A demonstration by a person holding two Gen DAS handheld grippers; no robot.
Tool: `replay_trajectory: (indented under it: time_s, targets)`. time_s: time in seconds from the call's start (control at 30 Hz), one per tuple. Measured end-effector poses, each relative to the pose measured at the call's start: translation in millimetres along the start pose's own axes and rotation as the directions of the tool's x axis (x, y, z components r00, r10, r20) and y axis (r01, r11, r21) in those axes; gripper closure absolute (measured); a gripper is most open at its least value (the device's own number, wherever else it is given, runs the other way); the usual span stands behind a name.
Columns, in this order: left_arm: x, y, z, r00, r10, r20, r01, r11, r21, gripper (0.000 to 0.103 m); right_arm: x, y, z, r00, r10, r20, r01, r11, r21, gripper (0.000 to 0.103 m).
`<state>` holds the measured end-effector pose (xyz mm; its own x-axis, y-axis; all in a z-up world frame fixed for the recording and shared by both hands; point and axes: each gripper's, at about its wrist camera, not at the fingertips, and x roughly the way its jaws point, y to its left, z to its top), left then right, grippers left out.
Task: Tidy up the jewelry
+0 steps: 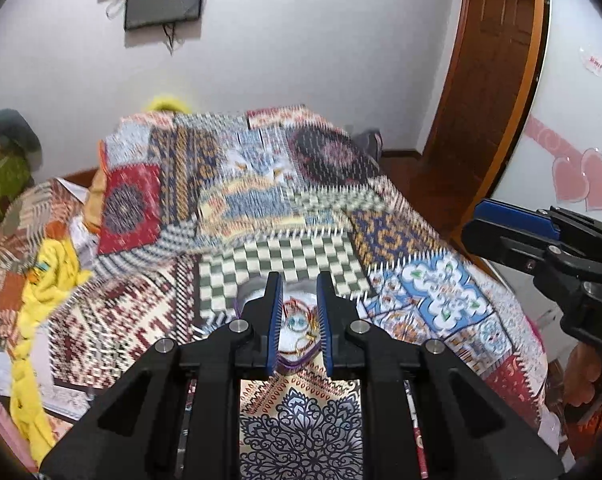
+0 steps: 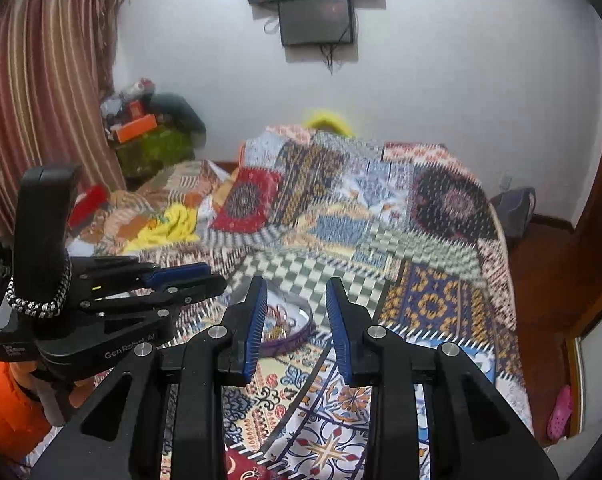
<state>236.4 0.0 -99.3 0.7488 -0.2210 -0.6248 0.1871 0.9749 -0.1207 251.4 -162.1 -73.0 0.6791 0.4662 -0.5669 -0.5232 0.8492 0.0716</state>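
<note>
A round white dish with a purple rim (image 1: 297, 334) lies on the patchwork bedspread (image 1: 261, 184) and holds tangled jewelry (image 1: 301, 326): red and gold bangles and a blue-stoned piece. My left gripper (image 1: 299, 316) is open and empty, hovering above the dish, which shows between its blue pads. The dish also shows in the right wrist view (image 2: 291, 324), just left of my right gripper (image 2: 297, 322), which is open and empty above the bed. The left gripper body (image 2: 113, 304) appears at the left of the right wrist view; the right gripper (image 1: 541, 240) sits at the right edge of the left wrist view.
A yellow cloth (image 1: 41, 304) lies along the bed's left side. Piled belongings (image 2: 153, 128) stand in the far corner by a striped curtain (image 2: 41, 100). A wooden door (image 1: 489, 80) is at the right. A screen (image 2: 317, 20) hangs on the wall.
</note>
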Motion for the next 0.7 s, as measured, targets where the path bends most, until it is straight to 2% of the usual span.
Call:
replay_trajectory:
  time_s: [0.17,0.33,0.5,0.63,0.7]
  targets:
    - [-56,-11,14,0.990,0.020,0.138,-0.022,1.000,0.018,0.084,-36,8,11,0.995,-0.004,0.103,0.004,1.000,0.002,0.075]
    - [-121,-28,21,0.953,0.028,0.300,-0.043,0.998,0.045,0.073,-77,18,19,0.976,-0.023,0.218,0.025,1.000,-0.005,0.075]
    - [-170,-43,18,0.905,0.042,0.423,-0.067,0.997,0.045,0.047,-117,33,19,0.947,-0.023,0.320,0.033,0.999,-0.026,0.075]
    - [-203,-50,11,0.862,0.073,0.502,-0.098,0.995,0.022,0.027,-144,46,14,0.916,-0.031,0.401,0.052,0.998,-0.043,0.048]
    - [-215,-52,5,0.840,0.094,0.534,-0.113,0.994,0.004,0.013,-155,50,10,0.899,-0.033,0.438,0.057,0.997,-0.042,0.042]
